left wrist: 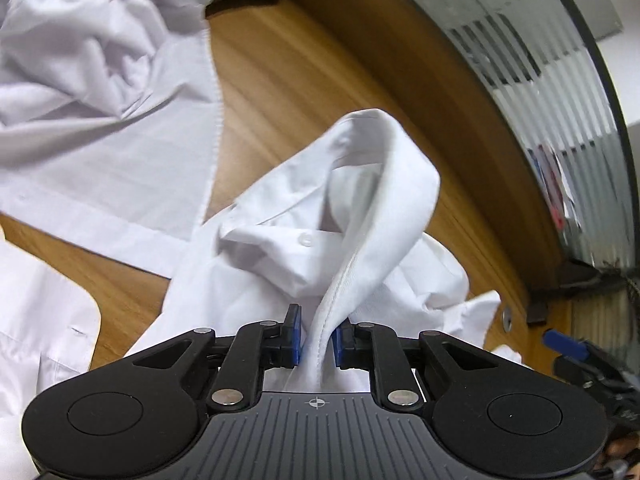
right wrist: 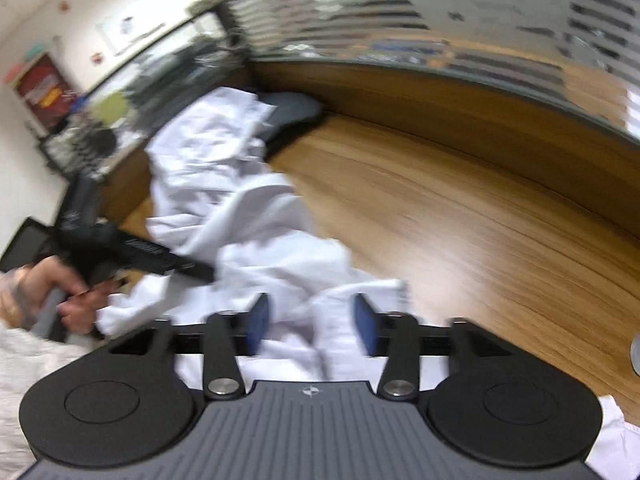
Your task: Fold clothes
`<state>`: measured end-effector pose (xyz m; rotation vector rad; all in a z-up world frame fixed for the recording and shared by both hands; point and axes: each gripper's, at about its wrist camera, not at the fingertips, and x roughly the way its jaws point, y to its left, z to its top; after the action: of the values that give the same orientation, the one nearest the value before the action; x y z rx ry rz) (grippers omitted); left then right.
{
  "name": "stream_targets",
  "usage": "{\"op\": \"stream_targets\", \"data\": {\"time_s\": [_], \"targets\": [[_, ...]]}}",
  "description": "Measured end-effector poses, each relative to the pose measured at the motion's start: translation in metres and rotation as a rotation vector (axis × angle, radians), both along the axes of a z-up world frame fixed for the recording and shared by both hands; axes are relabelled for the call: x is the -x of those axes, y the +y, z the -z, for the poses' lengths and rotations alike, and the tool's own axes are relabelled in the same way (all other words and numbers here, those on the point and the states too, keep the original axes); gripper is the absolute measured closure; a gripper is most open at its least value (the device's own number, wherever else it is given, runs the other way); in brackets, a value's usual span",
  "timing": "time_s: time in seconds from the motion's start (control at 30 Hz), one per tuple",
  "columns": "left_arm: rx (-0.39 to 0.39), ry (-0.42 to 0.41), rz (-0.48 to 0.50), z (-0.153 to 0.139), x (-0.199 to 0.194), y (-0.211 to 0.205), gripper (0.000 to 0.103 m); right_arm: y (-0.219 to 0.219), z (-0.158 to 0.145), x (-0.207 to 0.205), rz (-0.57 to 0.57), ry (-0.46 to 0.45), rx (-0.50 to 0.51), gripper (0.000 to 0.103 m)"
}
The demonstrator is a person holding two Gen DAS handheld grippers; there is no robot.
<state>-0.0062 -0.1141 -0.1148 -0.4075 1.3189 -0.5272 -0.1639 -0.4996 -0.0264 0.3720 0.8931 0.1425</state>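
The left gripper (left wrist: 318, 338) pinches the stitched collar edge of a white shirt (left wrist: 320, 216), which lies bunched up on the wooden table (left wrist: 304, 60). The right gripper (right wrist: 312, 320) has its jaws spread wide above the shirt cloth, pressing on nothing. More white cloth (left wrist: 100, 92) is spread out at the left. Bare wood stretches to the right, up to the table's curved raised edge (right wrist: 460, 92).
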Motion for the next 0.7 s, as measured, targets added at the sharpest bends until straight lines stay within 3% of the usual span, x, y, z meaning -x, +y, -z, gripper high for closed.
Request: {"op": "stream_targets", "data": {"time_s": [0.1,0.33,0.47,0.5,0.57,0.6,0.63,0.7], "targets": [[-0.017,0.003,0.002,0.006,-0.003,0.002,0.081,-0.004,0.029,-0.016,0.005,0.048,-0.014,0.036],[-0.031,0.01,-0.006,0.013,-0.008,0.006,0.081,0.004,0.078,-0.036,0.019,0.12,-0.006,0.021],[-0.023,0.012,-0.013,0.011,-0.009,0.008,0.081,0.015,0.096,-0.047,0.004,0.162,-0.047,0.022],[-0.017,0.01,-0.019,0.009,-0.008,0.01,0.081,0.018,0.097,-0.048,0.0,0.162,-0.043,0.032],[-0.005,0.008,-0.031,0.005,-0.006,0.013,0.082,0.021,0.096,-0.047,0.006,0.161,-0.032,0.062],[0.001,0.006,-0.038,0.003,-0.005,0.015,0.083,0.021,0.093,-0.045,0.015,0.163,-0.031,0.087],[0.012,0.005,-0.048,0.0,-0.005,0.017,0.086,0.02,0.09,-0.043,0.024,0.166,-0.03,0.097],[0.039,0.005,-0.066,-0.007,-0.006,0.021,0.089,0.01,0.078,-0.031,0.053,0.139,-0.039,0.1]]}}
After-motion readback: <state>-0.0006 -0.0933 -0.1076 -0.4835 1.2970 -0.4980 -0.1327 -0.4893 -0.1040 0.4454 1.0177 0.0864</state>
